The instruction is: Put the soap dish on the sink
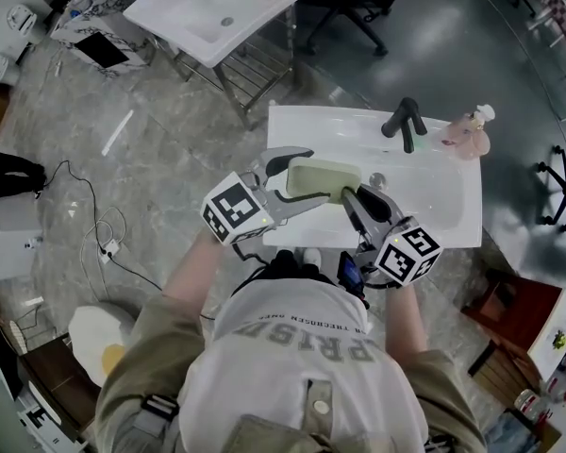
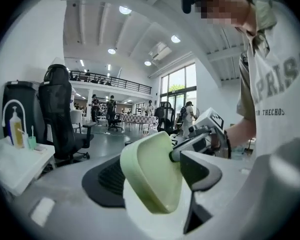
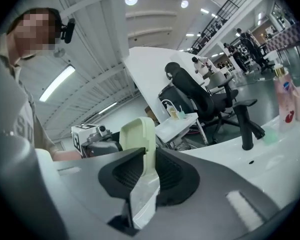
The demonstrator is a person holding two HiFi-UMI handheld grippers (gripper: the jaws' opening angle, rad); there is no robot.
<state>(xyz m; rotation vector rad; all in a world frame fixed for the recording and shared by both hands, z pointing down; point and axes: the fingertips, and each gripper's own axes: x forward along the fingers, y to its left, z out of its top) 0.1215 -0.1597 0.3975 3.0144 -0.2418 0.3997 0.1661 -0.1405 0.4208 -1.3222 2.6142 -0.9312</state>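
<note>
In the head view my right gripper (image 1: 352,196) is clamped on the right end of the pale green soap dish (image 1: 323,179). In the right gripper view its jaws pinch the dish's thin rim, which stands on edge between them. My left gripper (image 1: 316,176) has its jaws spread wide around the dish's left end, and in the left gripper view the pads stand clear of it. The dish sits at the centre of the frame, over the left part of the white sink (image 1: 434,225), lower left of the black faucet (image 1: 404,123). A pink bottle (image 1: 469,135) stands at the sink's upper right.
</note>
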